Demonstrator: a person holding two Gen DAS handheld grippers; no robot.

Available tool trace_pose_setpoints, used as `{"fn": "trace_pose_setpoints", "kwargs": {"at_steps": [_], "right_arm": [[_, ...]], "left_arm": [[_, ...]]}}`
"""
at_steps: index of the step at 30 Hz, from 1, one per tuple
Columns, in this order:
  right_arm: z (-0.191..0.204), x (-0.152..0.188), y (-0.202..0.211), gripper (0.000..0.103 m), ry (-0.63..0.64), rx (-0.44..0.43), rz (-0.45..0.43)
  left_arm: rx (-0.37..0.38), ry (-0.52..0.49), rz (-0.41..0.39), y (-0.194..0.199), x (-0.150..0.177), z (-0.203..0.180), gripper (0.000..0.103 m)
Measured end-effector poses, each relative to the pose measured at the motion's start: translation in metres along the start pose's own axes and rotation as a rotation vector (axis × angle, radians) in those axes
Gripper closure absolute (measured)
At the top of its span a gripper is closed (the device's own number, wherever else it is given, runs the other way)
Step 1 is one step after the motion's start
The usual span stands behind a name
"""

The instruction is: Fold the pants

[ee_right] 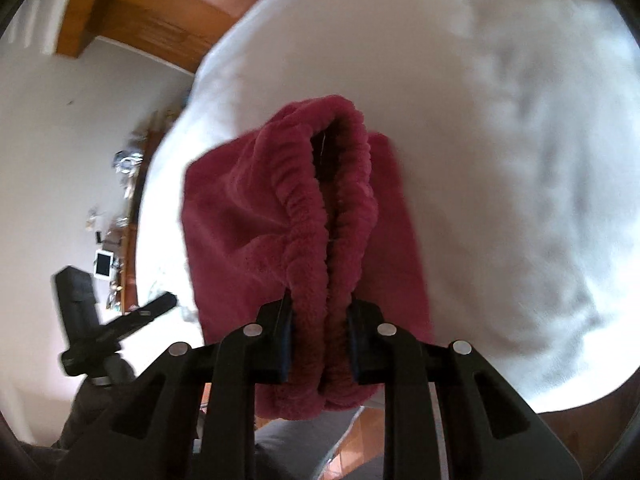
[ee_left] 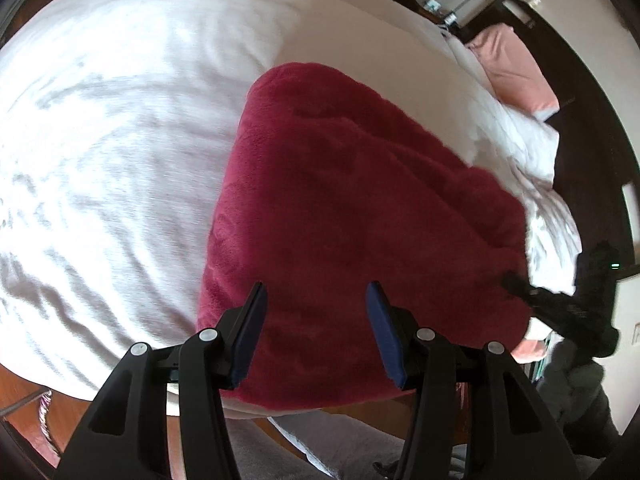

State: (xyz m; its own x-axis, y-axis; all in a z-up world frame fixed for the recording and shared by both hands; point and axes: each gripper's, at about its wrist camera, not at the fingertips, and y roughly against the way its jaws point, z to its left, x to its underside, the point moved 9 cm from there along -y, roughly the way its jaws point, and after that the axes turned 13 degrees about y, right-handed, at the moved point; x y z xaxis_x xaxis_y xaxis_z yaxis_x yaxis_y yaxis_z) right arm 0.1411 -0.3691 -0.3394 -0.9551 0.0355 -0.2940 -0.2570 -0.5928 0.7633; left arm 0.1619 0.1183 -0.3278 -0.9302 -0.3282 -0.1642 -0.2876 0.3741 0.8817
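Dark red fleece pants (ee_left: 360,208) lie folded on a white bed (ee_left: 120,140). My left gripper (ee_left: 316,300) is open and empty, its blue pads (ee_left: 250,340) apart just above the near edge of the pants. My right gripper (ee_right: 320,312) is shut on the gathered elastic waistband (ee_right: 332,208) of the pants (ee_right: 236,216) and holds it off the bed (ee_right: 500,140). The right gripper also shows at the right edge of the left wrist view (ee_left: 520,288), at the pants' far corner. The left gripper shows at the left in the right wrist view (ee_right: 160,304).
A pink pillow (ee_left: 516,68) and a white pillow (ee_left: 524,144) lie at the head of the bed by a dark headboard (ee_left: 592,128). A wooden floor (ee_right: 152,12) and a cluttered wooden shelf (ee_right: 124,200) lie beyond the bed. My grey-clad legs (ee_left: 340,440) are at the near edge.
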Motion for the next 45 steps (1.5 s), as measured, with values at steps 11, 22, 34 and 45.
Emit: {"fn": "trace_pose_setpoints", "kwargs": {"at_steps": [11, 22, 34, 45], "right_arm": [[-0.042, 0.021, -0.019, 0.073, -0.056, 0.060, 0.038], [0.025, -0.003, 0.007, 0.052, 0.191, 0.207, -0.019], [0.075, -0.060, 0.005, 0.052, 0.304, 0.204, -0.100], [0.022, -0.074, -0.068, 0.052, 0.158, 0.242, 0.008]], "left_arm": [[-0.047, -0.076, 0.053, -0.034, 0.022, -0.025, 0.051], [-0.131, -0.112, 0.075, -0.069, 0.042, -0.024, 0.051], [-0.168, -0.152, 0.091, -0.064, 0.058, -0.012, 0.051], [-0.144, -0.269, 0.161, -0.066, 0.054, 0.009, 0.050]]}}
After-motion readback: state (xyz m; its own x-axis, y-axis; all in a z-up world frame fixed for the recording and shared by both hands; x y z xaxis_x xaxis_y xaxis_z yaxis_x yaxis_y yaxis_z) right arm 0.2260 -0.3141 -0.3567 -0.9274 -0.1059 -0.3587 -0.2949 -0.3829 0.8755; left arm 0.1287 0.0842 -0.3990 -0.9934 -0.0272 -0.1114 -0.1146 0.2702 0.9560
